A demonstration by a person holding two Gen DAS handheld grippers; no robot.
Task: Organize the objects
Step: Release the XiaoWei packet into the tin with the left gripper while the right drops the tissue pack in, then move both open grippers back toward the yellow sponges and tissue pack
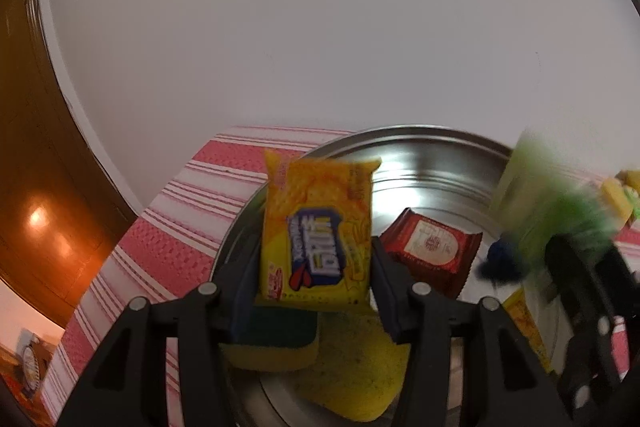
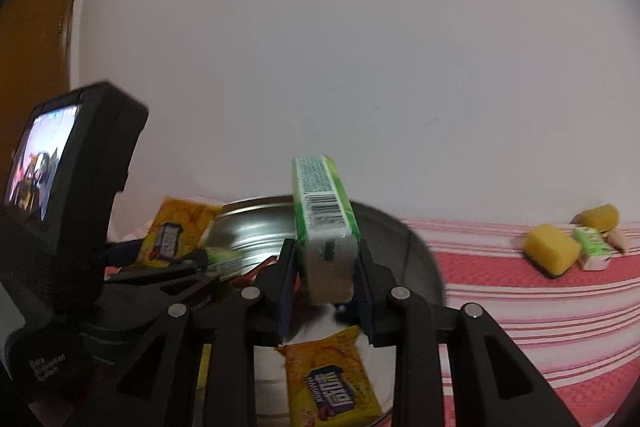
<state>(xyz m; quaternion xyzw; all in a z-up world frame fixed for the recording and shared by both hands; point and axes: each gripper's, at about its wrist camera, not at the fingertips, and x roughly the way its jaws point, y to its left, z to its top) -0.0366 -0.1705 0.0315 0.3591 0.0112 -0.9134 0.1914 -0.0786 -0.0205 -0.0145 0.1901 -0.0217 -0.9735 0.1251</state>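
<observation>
My left gripper (image 1: 316,267) has its pads against both side edges of an upright yellow snack packet (image 1: 316,227), just above a round steel tray (image 1: 440,155). My right gripper (image 2: 326,279) stands over the same tray (image 2: 248,211), and a green box (image 2: 324,223) sticks up between its fingers. A narrow gap shows beside the left pad. In the tray lie a red packet (image 1: 434,247), a second yellow packet (image 2: 332,383), a green-topped sponge (image 1: 272,343) and a yellow cloth (image 1: 360,367). The green box (image 1: 548,195) is blurred in the left wrist view.
A red and white striped cloth (image 2: 520,287) covers the table. At its far right lie two yellow sponges (image 2: 552,253) and a small green box (image 2: 592,249). A white wall stands behind and a brown door (image 1: 32,187) is at the left.
</observation>
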